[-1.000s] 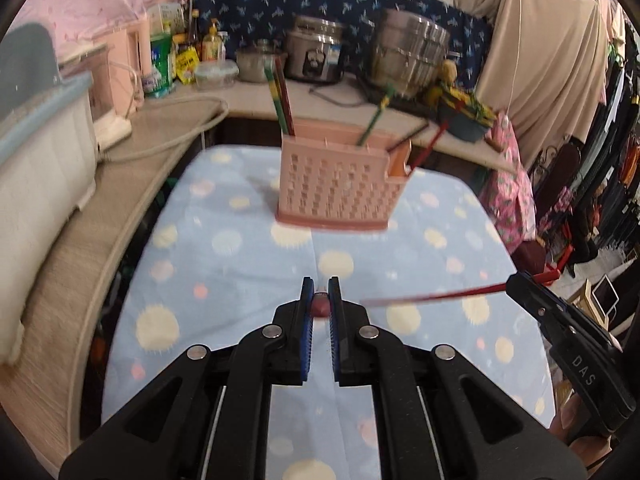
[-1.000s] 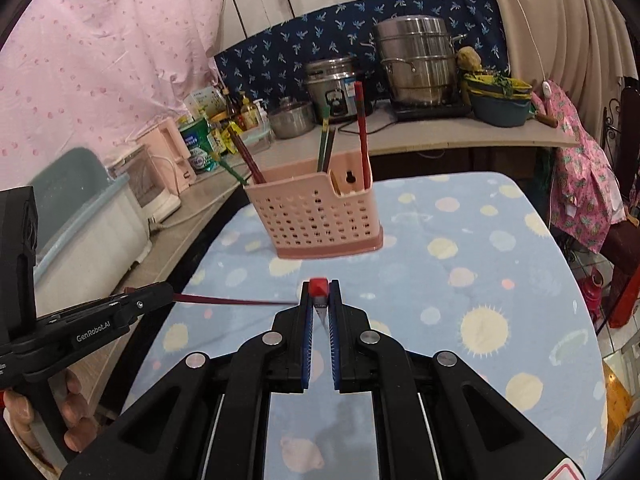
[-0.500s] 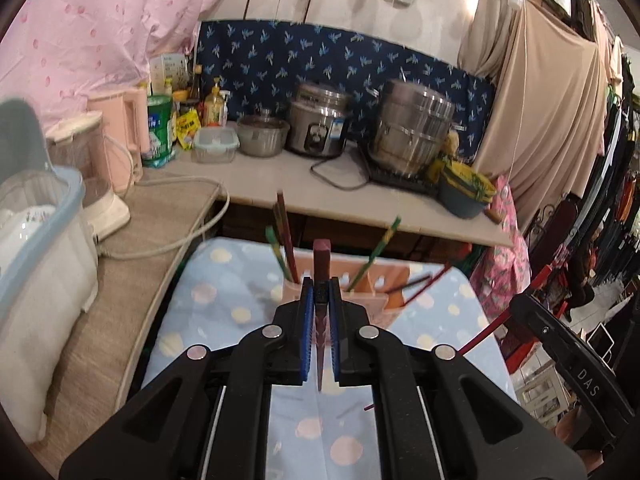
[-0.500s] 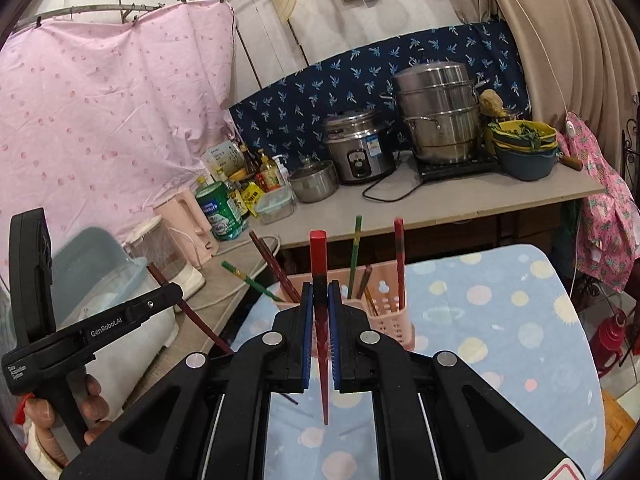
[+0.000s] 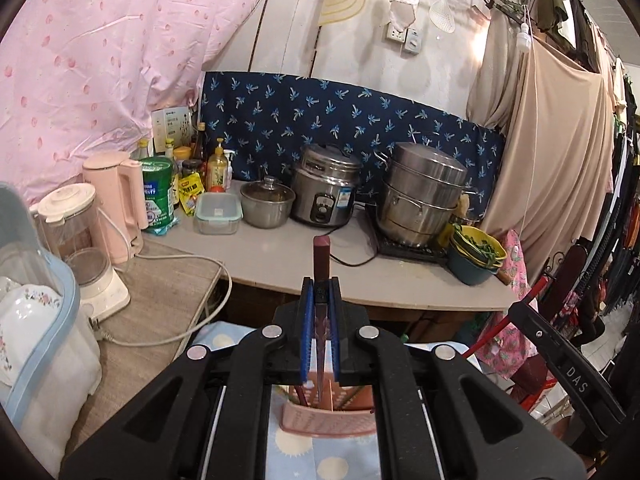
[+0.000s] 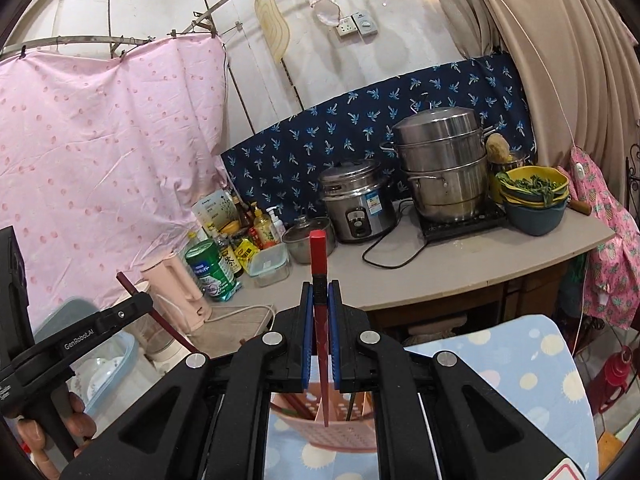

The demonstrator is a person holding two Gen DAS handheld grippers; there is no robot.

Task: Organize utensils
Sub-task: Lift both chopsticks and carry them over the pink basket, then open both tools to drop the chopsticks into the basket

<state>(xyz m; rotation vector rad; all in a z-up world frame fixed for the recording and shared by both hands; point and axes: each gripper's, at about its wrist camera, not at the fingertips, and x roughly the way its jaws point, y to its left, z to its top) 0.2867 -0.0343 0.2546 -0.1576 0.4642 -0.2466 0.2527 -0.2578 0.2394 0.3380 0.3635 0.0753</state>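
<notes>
The left hand-held gripper (image 5: 320, 300) is pinching a dark red chopstick (image 5: 321, 264). The stick stands almost straight up between the blue pads (image 5: 307, 332). Its thick square end pokes up above the fingers, and its thin tip points down over the pink basket (image 5: 328, 424). The tip looks like it is over the basket's middle part, but whether it is inside cannot be told.

The right hand-held gripper (image 6: 320, 300) is pinching a bright red chopstick (image 6: 318, 256) the same way. This stick also stands up straight, with its flat top above the fingers and its point hanging down in front of the pink basket (image 6: 332, 436). More sticks lean inside that basket.

The basket sits on a tabletop with a light blue cloth with pale dots (image 6: 532, 376).

In the right view, the left hand-held gripper (image 6: 104, 320) shows at the left edge, with the person's fingers (image 6: 76, 424) wrapped around its handle and the dark red stick slanting through its tip. In the left view, the right hand-held gripper (image 5: 560, 356) shows at the right edge with the bright red stick.

Behind the tabletop is a long grey counter (image 5: 280, 256) with a rice cooker (image 5: 326, 192), a big steel steamer pot (image 5: 424, 196), a pink kettle (image 5: 116, 208) and some bottles.
</notes>
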